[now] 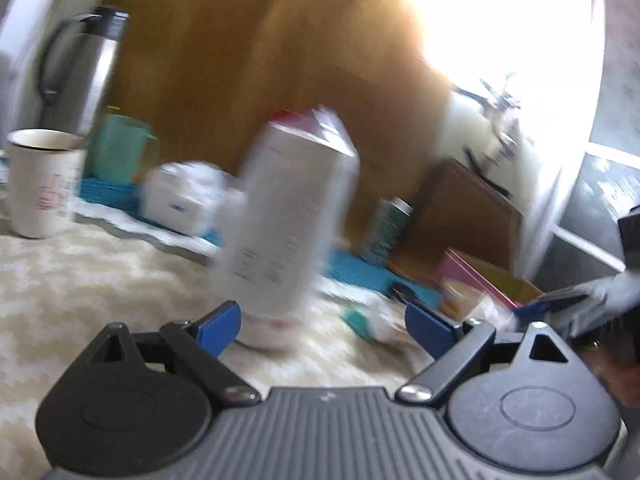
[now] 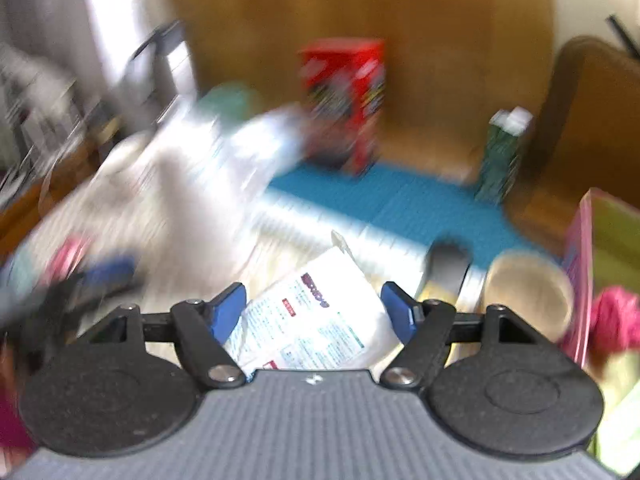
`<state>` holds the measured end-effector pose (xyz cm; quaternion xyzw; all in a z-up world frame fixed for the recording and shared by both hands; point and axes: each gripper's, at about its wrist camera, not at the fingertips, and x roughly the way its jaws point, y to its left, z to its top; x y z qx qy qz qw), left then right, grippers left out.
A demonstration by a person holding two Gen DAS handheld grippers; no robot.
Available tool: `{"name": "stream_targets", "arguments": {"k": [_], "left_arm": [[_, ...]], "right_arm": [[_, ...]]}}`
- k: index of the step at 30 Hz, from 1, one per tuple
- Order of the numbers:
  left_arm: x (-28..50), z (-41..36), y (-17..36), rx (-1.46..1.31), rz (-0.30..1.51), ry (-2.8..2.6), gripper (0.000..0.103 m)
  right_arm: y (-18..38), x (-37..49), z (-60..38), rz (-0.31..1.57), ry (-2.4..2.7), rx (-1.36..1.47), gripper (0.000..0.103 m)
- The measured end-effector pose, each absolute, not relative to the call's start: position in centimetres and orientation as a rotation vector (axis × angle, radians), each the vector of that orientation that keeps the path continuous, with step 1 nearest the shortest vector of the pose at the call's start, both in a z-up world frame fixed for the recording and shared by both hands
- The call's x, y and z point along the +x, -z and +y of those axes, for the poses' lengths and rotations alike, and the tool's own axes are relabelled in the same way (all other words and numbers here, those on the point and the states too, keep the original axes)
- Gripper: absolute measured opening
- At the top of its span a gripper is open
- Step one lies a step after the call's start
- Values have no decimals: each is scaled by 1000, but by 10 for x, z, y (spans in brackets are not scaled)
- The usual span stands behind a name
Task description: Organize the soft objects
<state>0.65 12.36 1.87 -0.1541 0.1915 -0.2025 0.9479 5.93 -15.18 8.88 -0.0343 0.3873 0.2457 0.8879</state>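
My right gripper [image 2: 314, 312] is shut on a white printed packet [image 2: 320, 300], which stays sharp between both blue pads while everything behind it blurs. Its bearing arm also shows at the right edge of the left wrist view. A pink-edged box [image 2: 580, 260] with a pink soft thing [image 2: 616, 316] inside stands close on its right. My left gripper [image 1: 324, 328] is open just above the cream cloth. A tall white carton [image 1: 288, 220] stands right in front of it, nearer the left finger [image 1: 220, 328], with no pad pressing on it.
A white mug [image 1: 40, 184], a steel flask [image 1: 80, 72], a teal cup [image 1: 120, 148] and a white tissue pack [image 1: 180, 200] stand at the left. A red box [image 2: 348, 104] and a green can [image 2: 500, 156] stand on a blue mat [image 2: 400, 200]. A beige bowl [image 2: 528, 292] sits beside the pink-edged box.
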Motion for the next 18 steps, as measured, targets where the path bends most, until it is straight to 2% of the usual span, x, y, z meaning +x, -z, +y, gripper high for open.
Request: {"name": "stream_targets", "arguments": {"k": [5, 7, 10, 14, 16, 18], "left_arm": [[-1, 74, -28, -226, 505, 529, 92], [-4, 61, -31, -188, 557, 545, 92], [-7, 53, -35, -202, 621, 604, 92], [-9, 39, -32, -215, 693, 672, 92], [-11, 26, -28, -201, 723, 707, 89], [-14, 11, -23, -163, 757, 733, 79]], "right_arm": [[-50, 14, -146, 842, -619, -196, 80], [-43, 2, -146, 799, -598, -224, 84], [-40, -18, -154, 726, -565, -233, 97], [-35, -48, -166, 637, -538, -228, 99], [-30, -61, -184, 626, -552, -197, 99], [-25, -73, -189, 641, -560, -163, 99]]}}
